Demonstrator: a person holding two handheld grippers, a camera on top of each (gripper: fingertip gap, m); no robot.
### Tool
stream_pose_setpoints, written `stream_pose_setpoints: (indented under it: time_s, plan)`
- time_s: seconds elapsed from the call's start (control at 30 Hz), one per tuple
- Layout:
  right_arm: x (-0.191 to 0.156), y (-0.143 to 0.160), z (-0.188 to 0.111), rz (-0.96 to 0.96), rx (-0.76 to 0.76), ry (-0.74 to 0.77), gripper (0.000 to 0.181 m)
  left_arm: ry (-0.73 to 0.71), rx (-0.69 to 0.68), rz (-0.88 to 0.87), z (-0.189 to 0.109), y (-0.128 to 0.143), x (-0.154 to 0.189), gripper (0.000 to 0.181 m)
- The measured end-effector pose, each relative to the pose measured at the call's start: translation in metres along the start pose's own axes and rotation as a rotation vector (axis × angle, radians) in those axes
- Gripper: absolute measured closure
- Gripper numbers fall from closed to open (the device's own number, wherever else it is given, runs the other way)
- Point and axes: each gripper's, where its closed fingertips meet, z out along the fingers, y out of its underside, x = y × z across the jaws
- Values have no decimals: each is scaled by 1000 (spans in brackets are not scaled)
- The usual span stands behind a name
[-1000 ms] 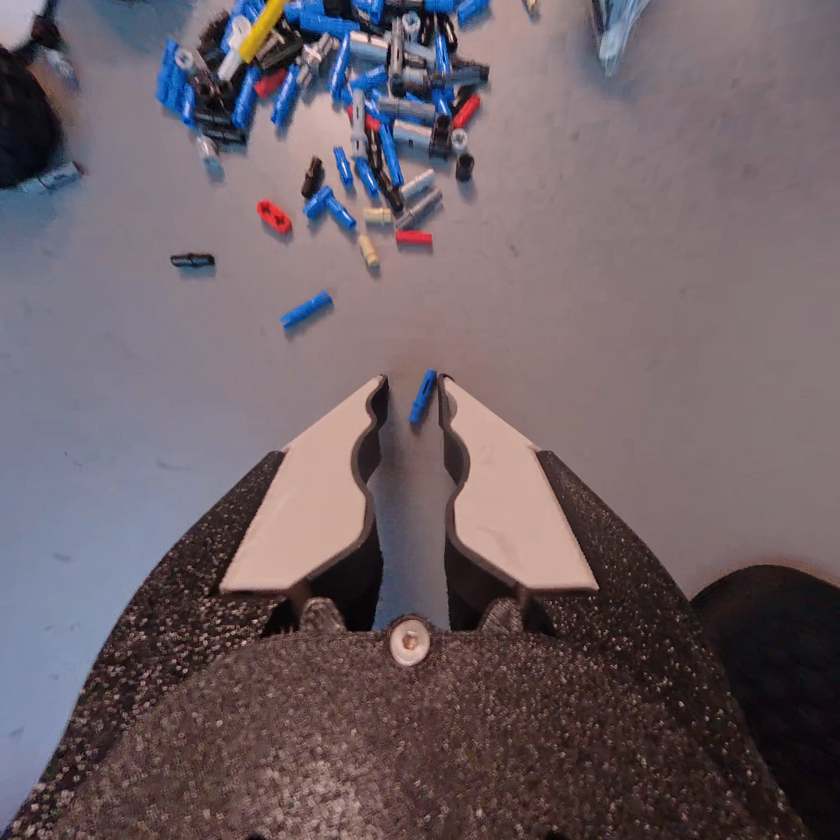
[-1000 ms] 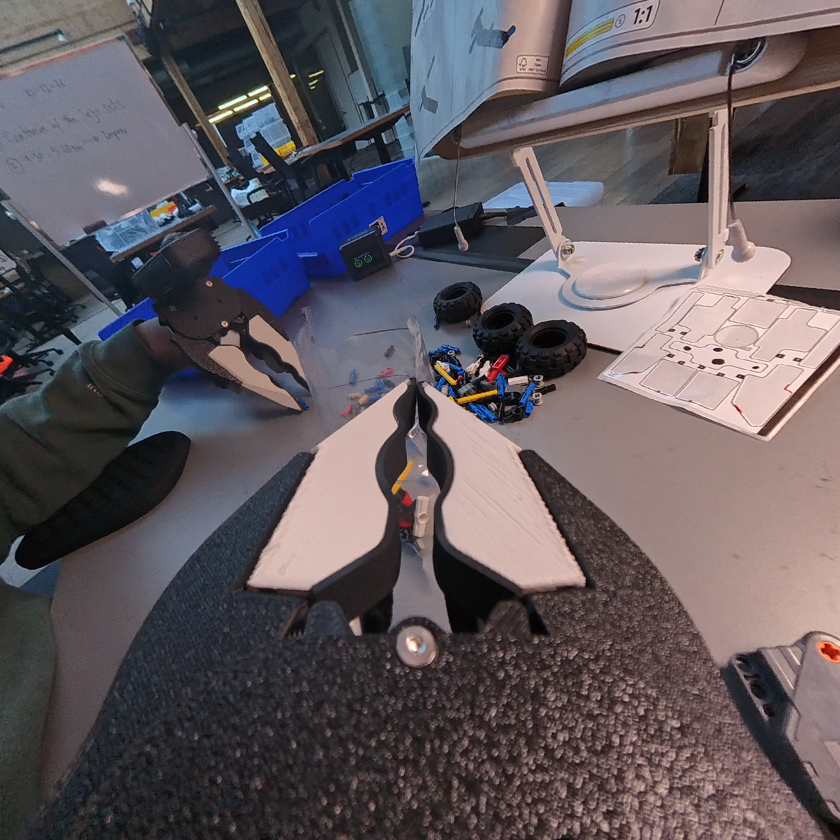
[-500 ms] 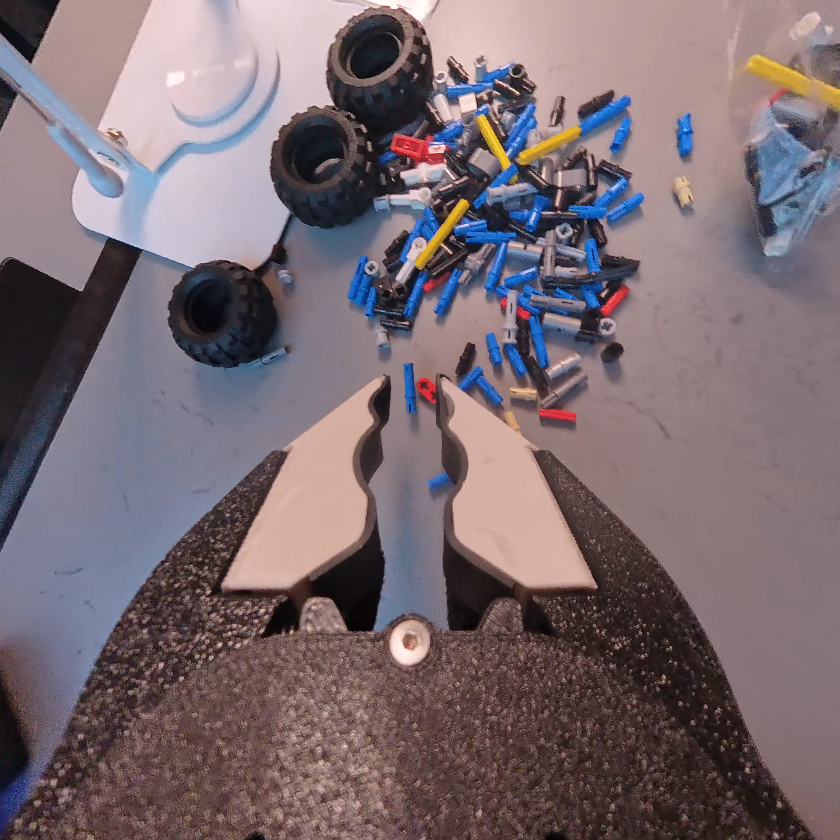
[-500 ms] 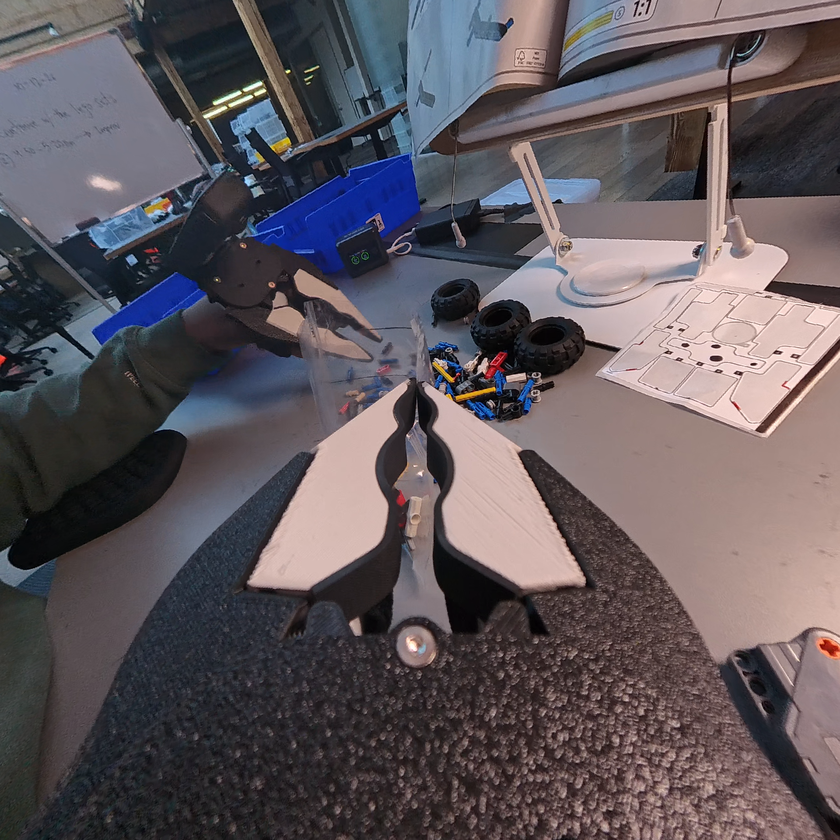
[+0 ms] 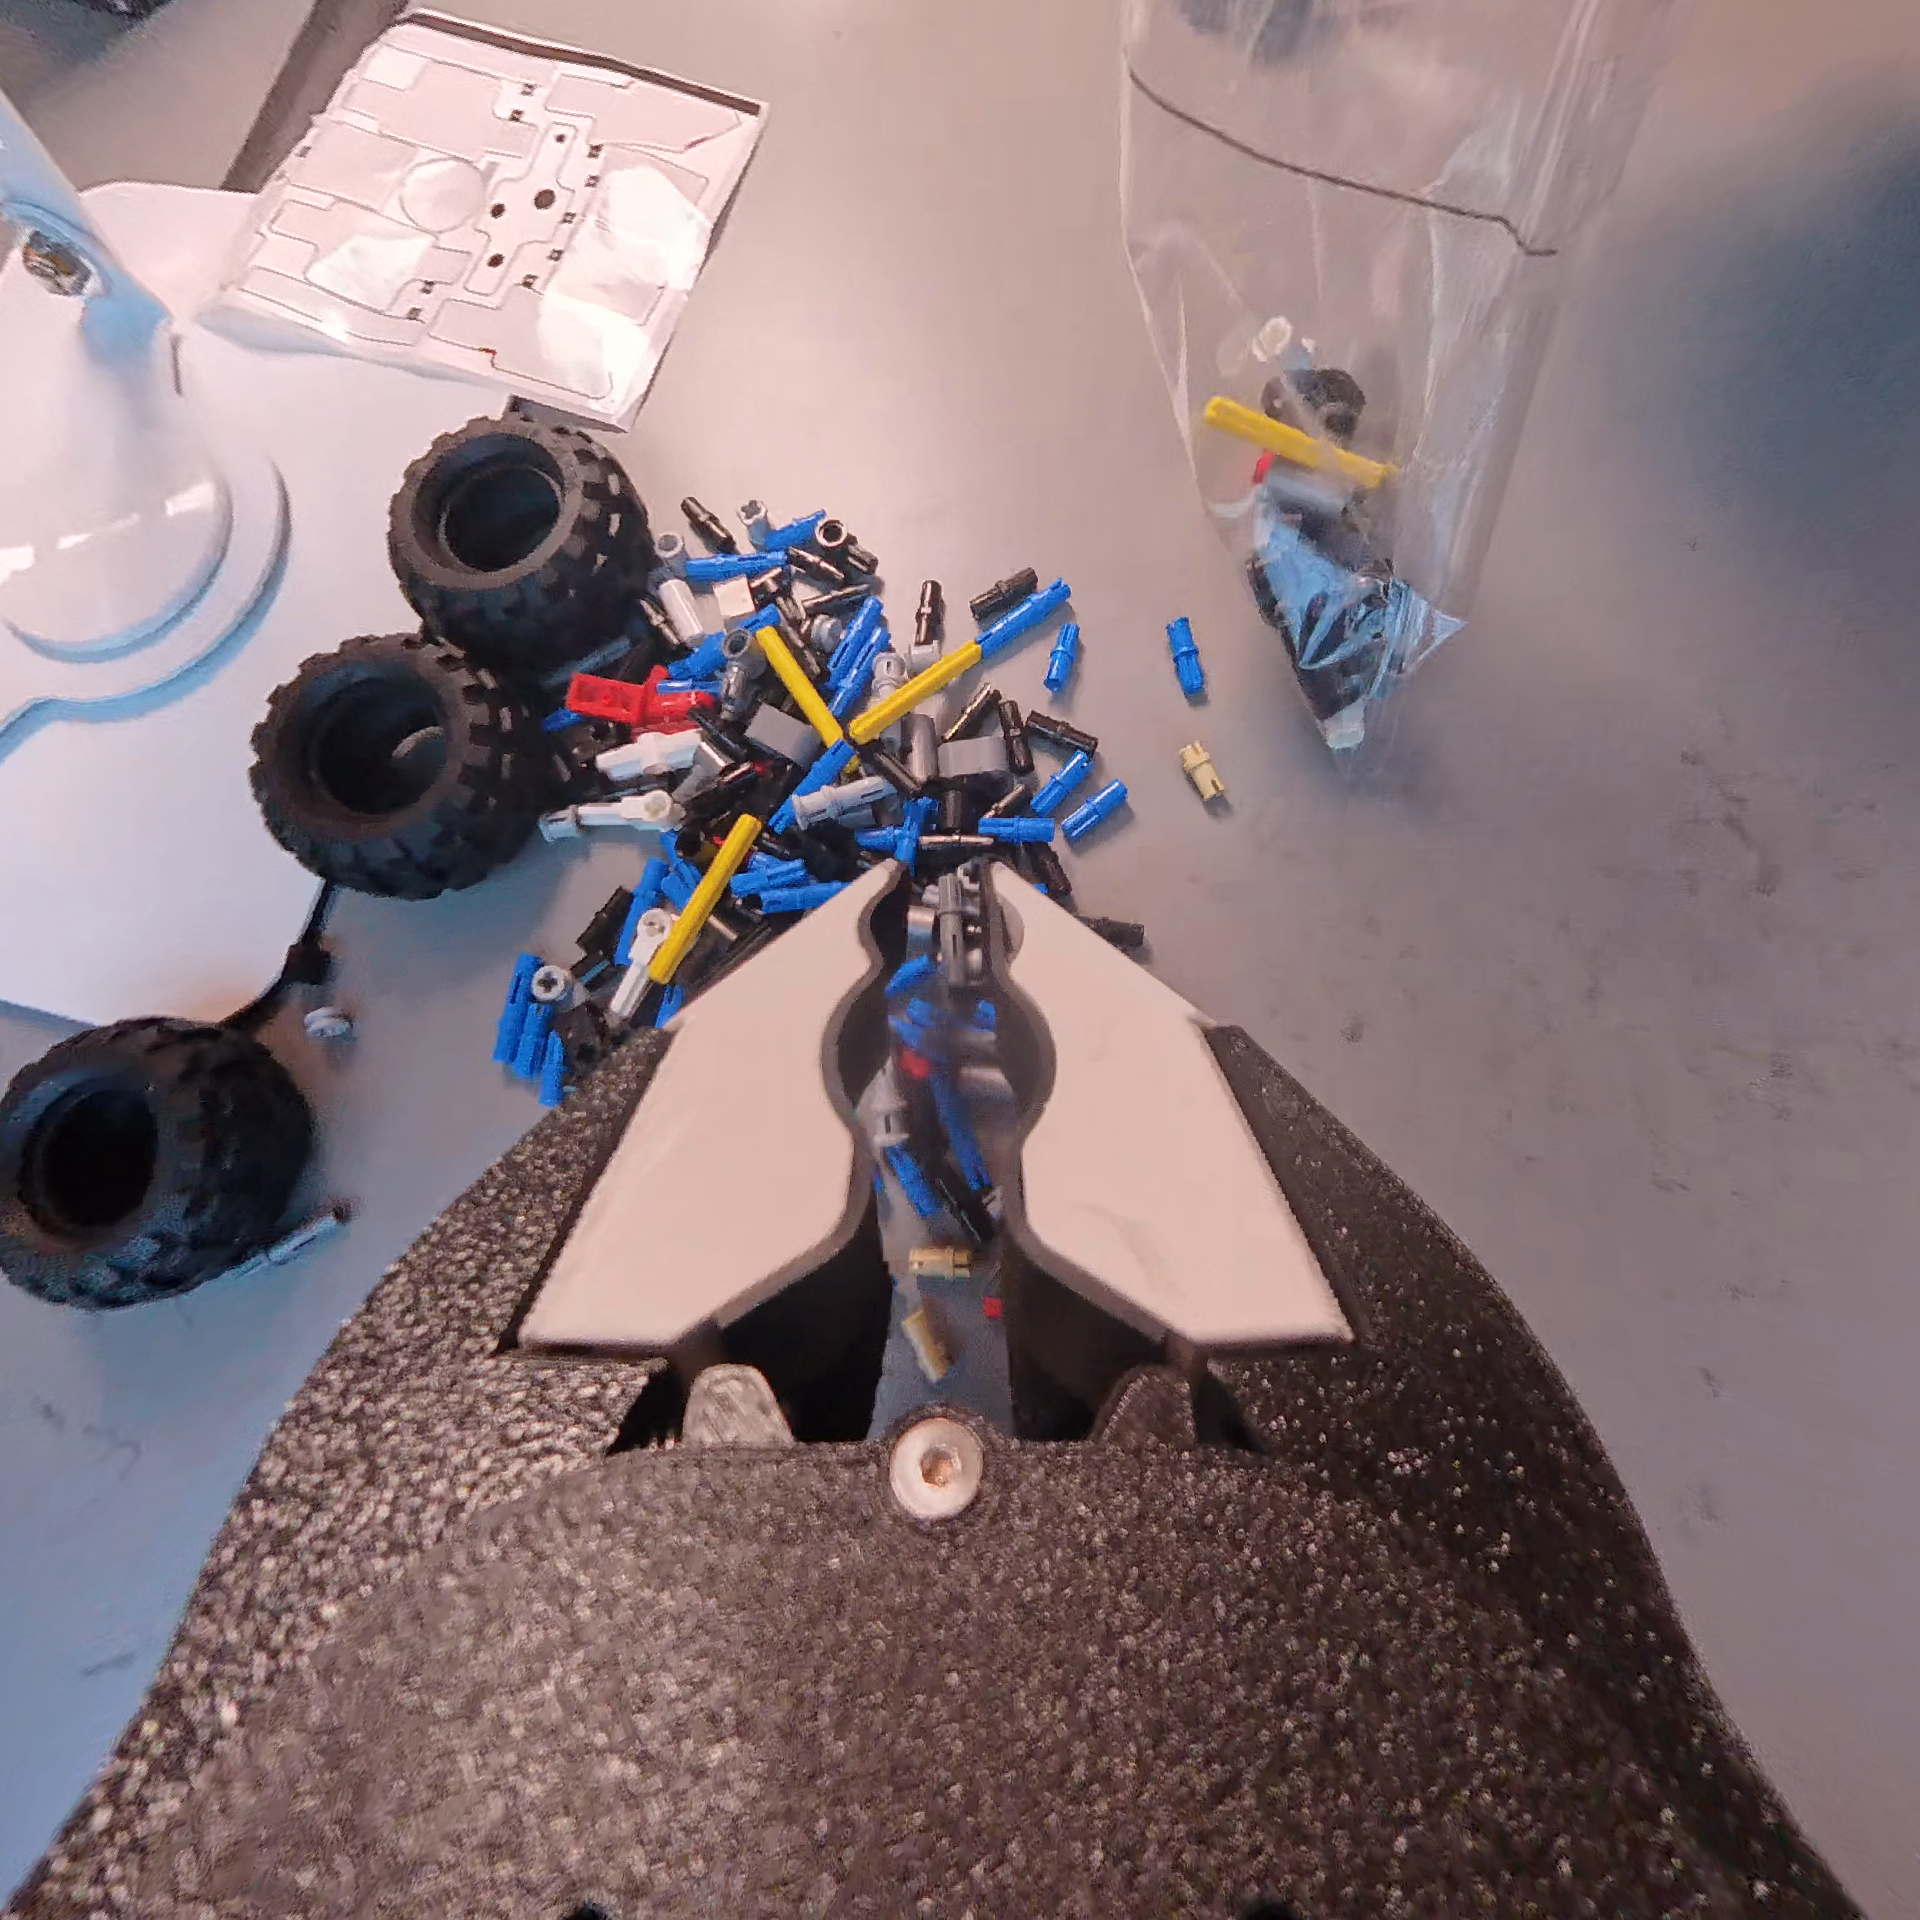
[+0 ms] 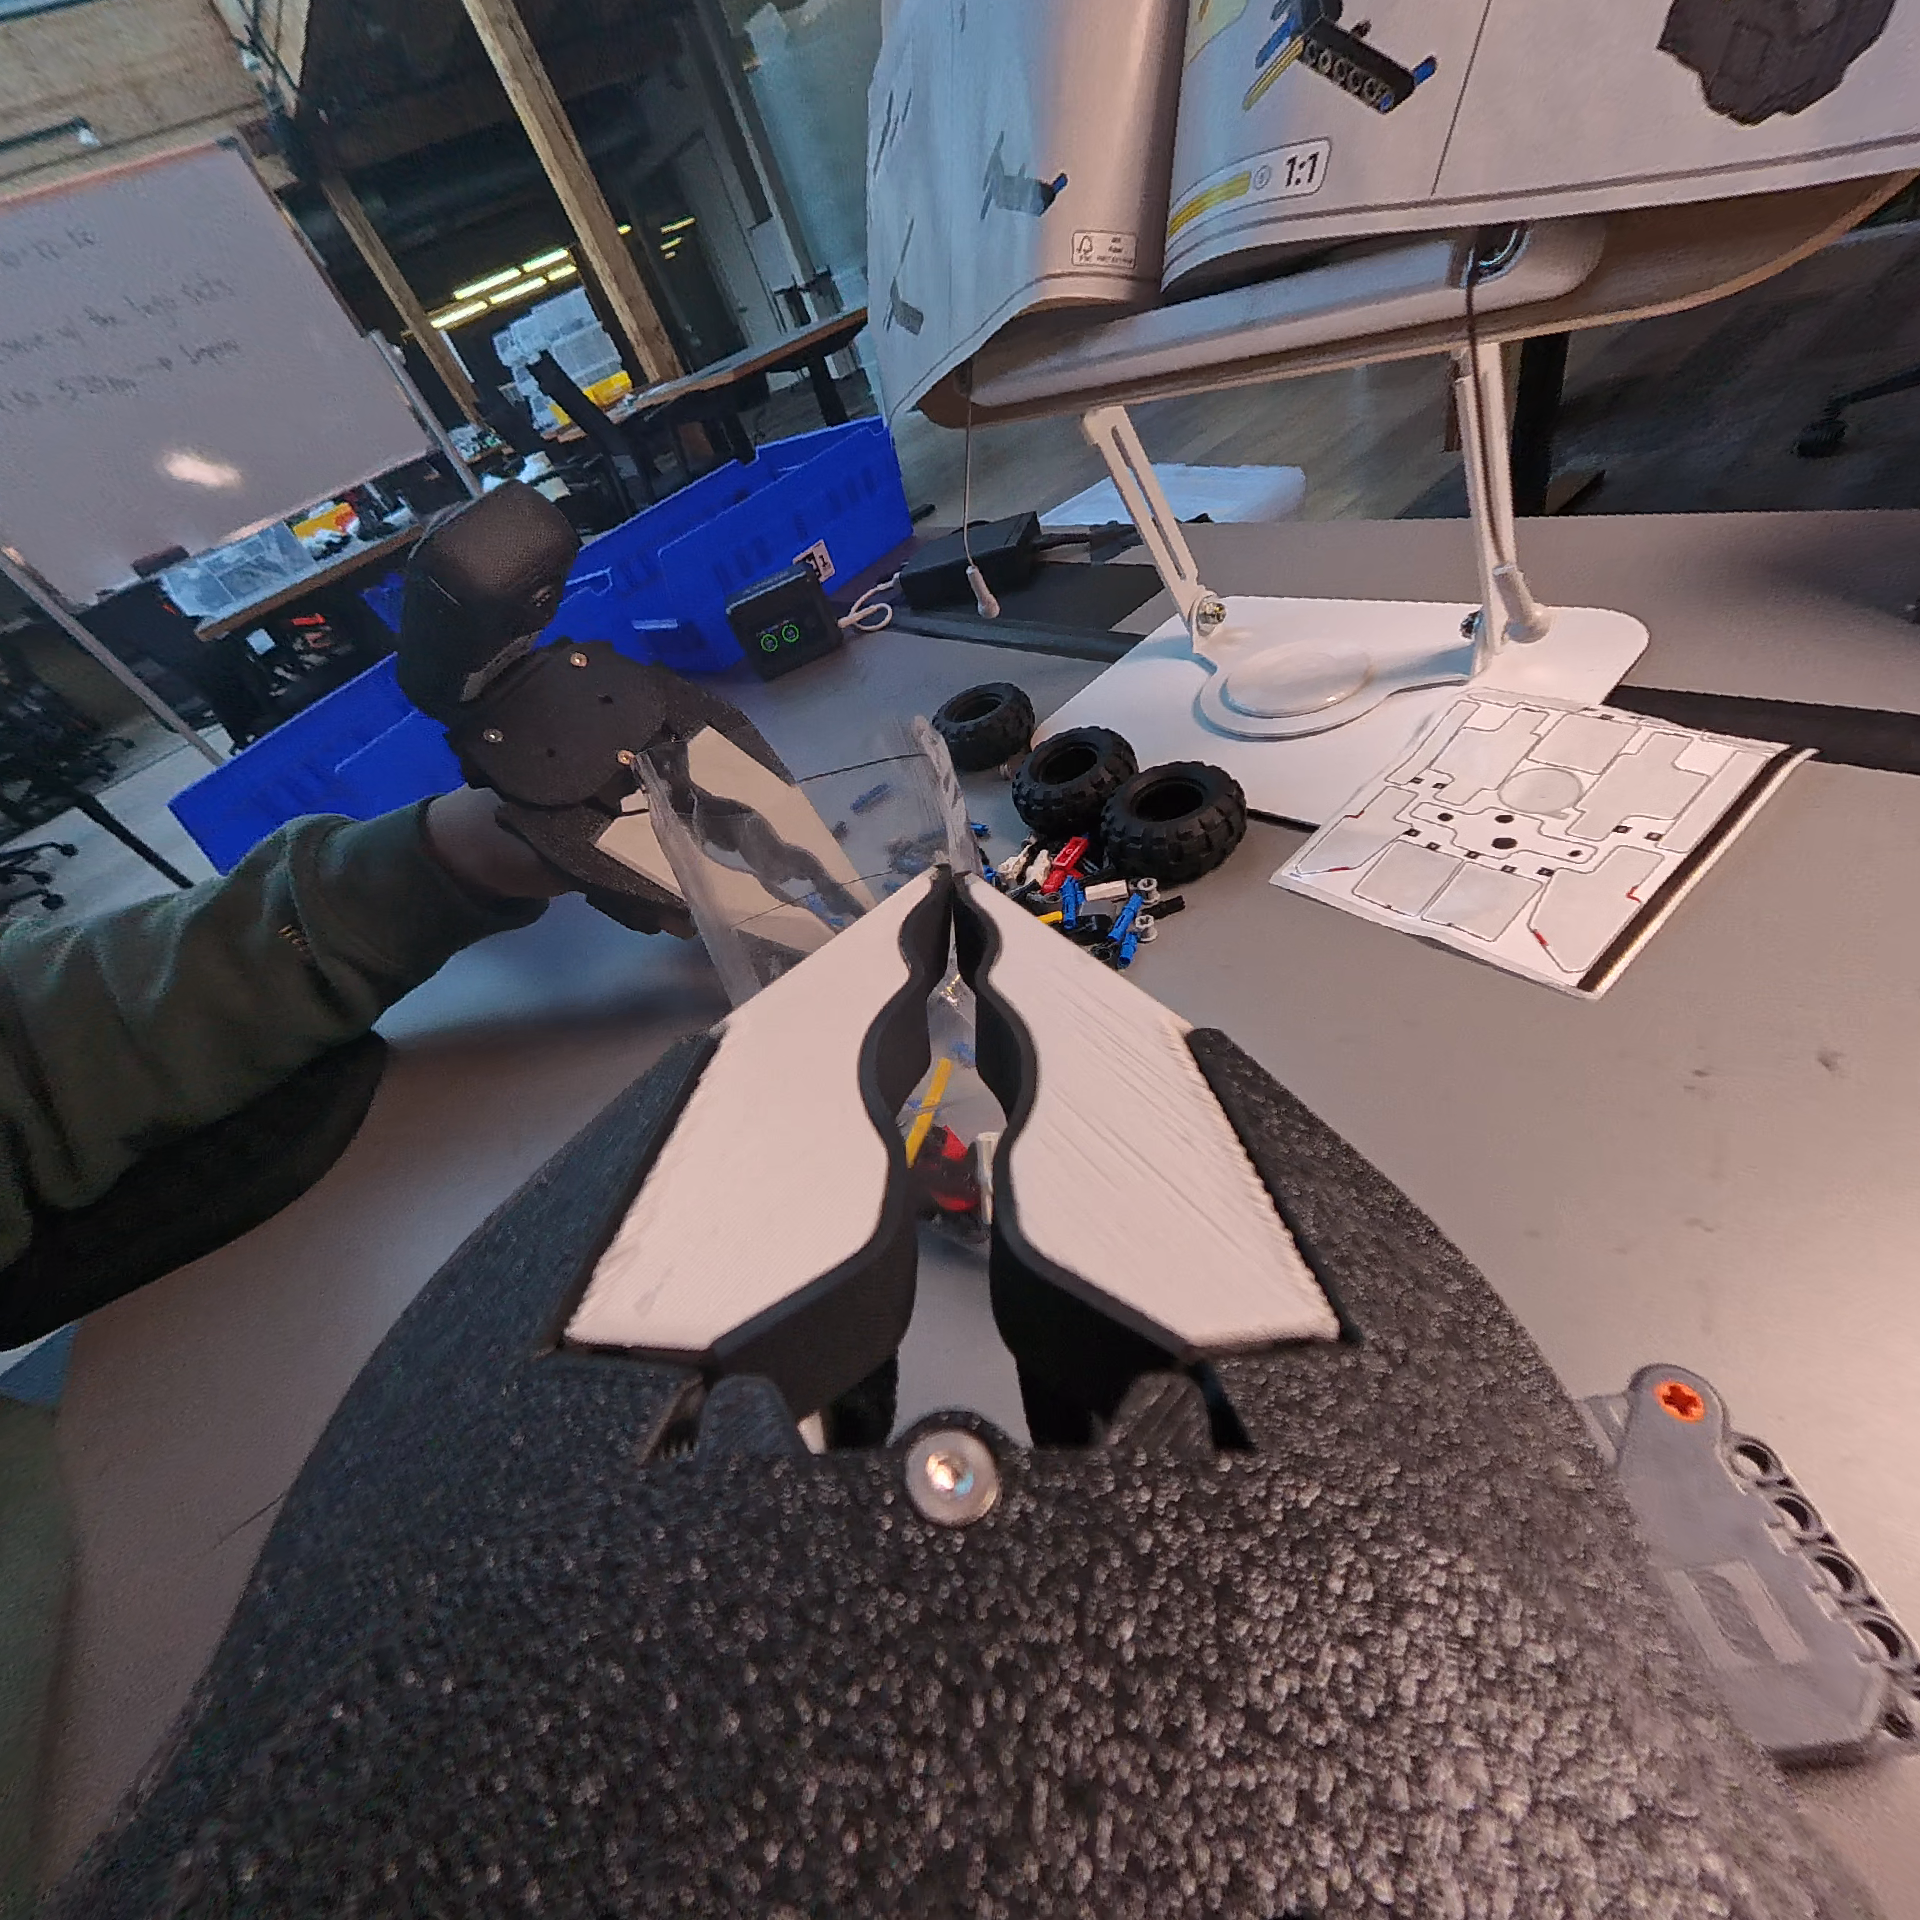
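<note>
My right tool (image 6: 951,899) clenched on clear plastic bag (image 5: 1340,343) of small parts | my left tool (image 5: 940,883) parted, empty, over loose pile of small plastic pins (image 5: 831,748) mid-surface | bag hangs to its right.

Grey table (image 5: 1558,1039) under parts pile (image 5: 831,748)

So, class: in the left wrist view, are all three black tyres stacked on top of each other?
No: the three black tyres lie side by side on the table, beside the pile of small parts.
</note>
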Motion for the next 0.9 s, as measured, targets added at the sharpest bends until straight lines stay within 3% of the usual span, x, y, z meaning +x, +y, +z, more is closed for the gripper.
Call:
stream_pose_setpoints:
  time_s: [0.23, 0.33, 0.67, 0.9]
  plan:
    - [4, -1, -4, 3, 10, 20, 181, 78, -35, 76, 24, -18, 10, 167]
    - [5, -1, -5, 4, 10, 22, 181, 106, -82, 99, 31, -14, 13, 167]
    - [8, 0, -6, 16, 9, 16, 181, 160, -141, 65, 5, 2, 9, 167]
    - [7, 0, -6, 14, 9, 14, 181, 159, -162, 87, 14, 3, 6, 165]
